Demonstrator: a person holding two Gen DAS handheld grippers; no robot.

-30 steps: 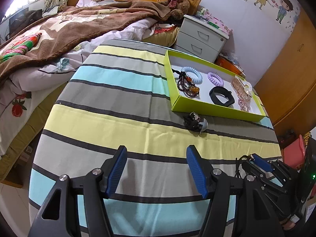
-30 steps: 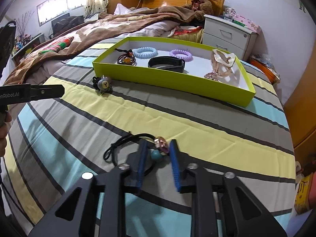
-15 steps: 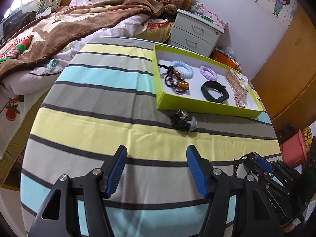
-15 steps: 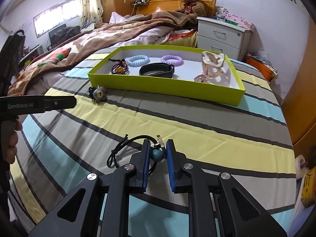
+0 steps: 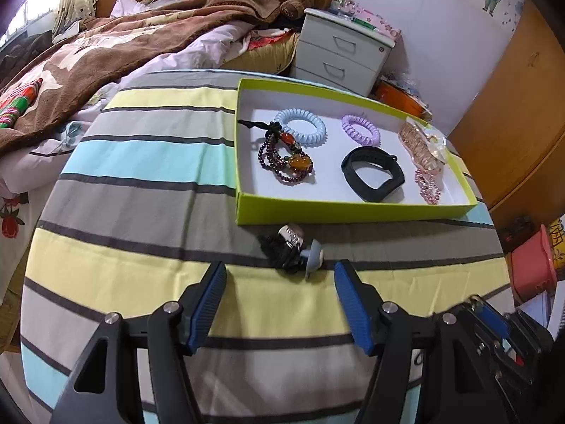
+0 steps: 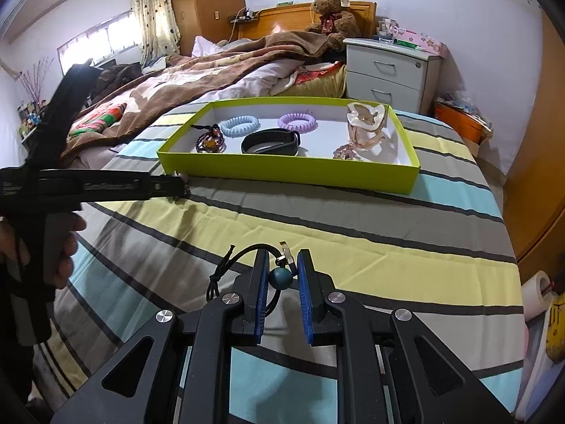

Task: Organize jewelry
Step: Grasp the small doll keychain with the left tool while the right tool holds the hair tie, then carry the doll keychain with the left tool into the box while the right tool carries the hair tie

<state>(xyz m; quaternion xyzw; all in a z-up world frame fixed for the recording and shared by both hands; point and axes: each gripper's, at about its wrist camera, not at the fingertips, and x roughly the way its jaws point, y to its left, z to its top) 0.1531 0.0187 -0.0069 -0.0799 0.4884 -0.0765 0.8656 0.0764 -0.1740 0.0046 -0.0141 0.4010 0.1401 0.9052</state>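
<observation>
Left wrist view: my left gripper (image 5: 280, 272) is spread wide just short of the black charm bundle (image 5: 290, 251), which lies on the striped cloth (image 5: 141, 190) beside the green tray's (image 5: 317, 212) near wall. I judge this the approach; next I straddle the bundle and close.

Right wrist view: my right gripper (image 6: 281, 265) pinches the cord necklace (image 6: 247, 258) by its teal bead (image 6: 280, 276), well short of the tray (image 6: 282, 173); next it carries over the wall

Striped table (image 5: 141, 212) w/ green tray (image 5: 353, 208), black trinket (image 5: 282, 251)
</observation>
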